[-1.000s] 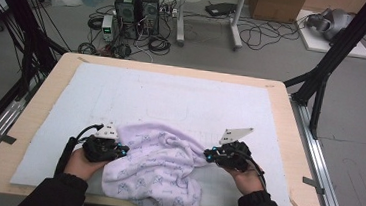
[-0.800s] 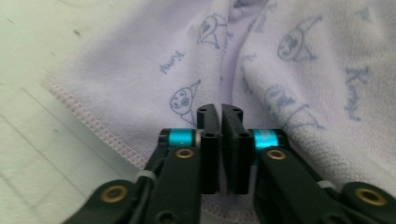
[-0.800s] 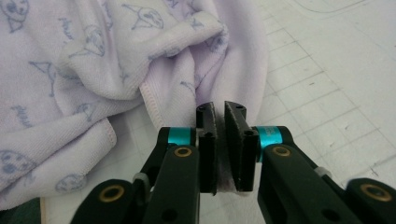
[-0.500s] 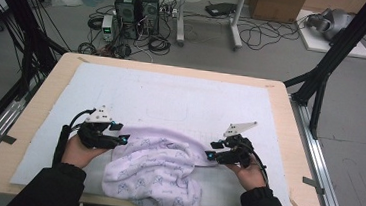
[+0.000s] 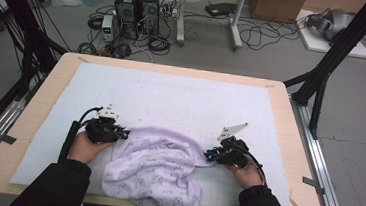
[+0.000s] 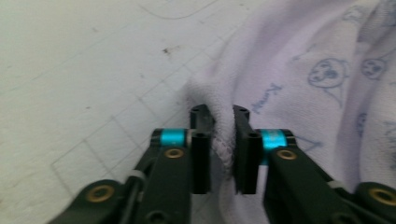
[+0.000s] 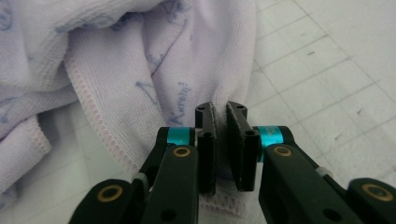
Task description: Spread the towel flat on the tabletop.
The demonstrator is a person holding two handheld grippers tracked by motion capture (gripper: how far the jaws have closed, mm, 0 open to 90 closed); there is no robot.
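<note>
White gridded matting [image 5: 171,97] is covering a wooden table [image 5: 288,142], with cables and computer boxes lying on the grey floor beyond it. Near the person's edge a lilac printed towel [image 5: 155,171] is lying in a rumpled heap, its front part hanging close to the table's lip. The left gripper [image 5: 120,134] is sitting at the cloth's left edge; in the left gripper view the jaws are pinching a stitched hem of the towel [image 6: 280,70] between them, with fabric bunching in the narrow gap. The right gripper [image 5: 208,156] is meeting the right edge, and in the right gripper view its jaws are pressing nearly together on a fold of the towel [image 7: 116,70], though whether the pads are gripping firmly or only brushing the cloth is hard to tell.

Judging from this, the step in hand is taking hold of two opposite edges, ready for spreading. The next move is likely calling for both hands to be drawing apart and away from the person together, keeping each pinch tight so the heap opens flat over the matting rather than slipping free.
</note>
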